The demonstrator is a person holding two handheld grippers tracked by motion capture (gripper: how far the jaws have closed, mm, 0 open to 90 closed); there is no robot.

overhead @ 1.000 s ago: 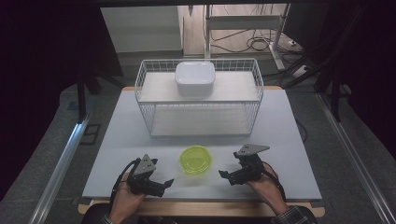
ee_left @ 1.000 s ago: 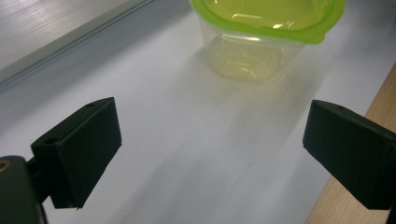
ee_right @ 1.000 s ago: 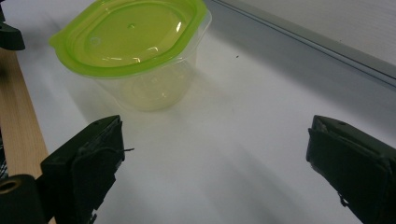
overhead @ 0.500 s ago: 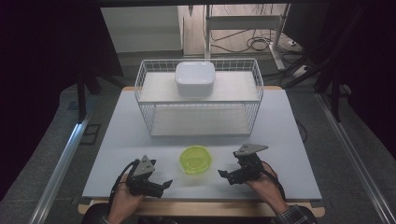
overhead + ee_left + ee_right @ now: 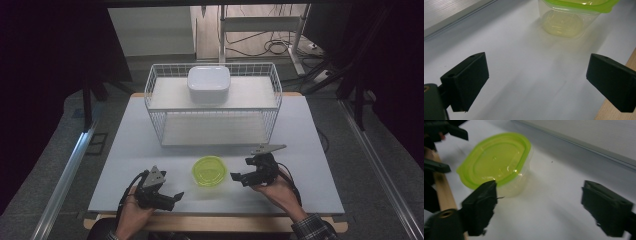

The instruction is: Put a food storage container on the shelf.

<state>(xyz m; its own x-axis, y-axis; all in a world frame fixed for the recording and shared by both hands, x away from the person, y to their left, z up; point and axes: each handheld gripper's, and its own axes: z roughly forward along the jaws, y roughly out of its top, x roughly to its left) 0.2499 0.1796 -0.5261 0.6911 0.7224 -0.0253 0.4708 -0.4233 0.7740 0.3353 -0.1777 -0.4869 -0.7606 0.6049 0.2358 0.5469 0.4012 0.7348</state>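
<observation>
Green-lidded container [image 5: 209, 171] is set on the surface [image 5: 125, 150], near the front edge and about midway between its left and right edges. Clear plastic walls are seen under the lid; it stands upright.

Left hand-held gripper [image 5: 172, 196] is held near the front-left corner, jaws wide apart, nothing between them; the container [image 5: 574, 15] is seen ahead of it, well apart.

Right hand-held gripper [image 5: 239, 176] is held just beside the container's right side. Its jaws have just been closing a little but are spread wide, nothing between them; the container [image 5: 496, 163] is seen just beyond one jaw, contact not discernible.

A white wire basket [image 5: 155, 92] is placed toward the back edge, a white lidded box [image 5: 209, 84] resting on its top.
</observation>
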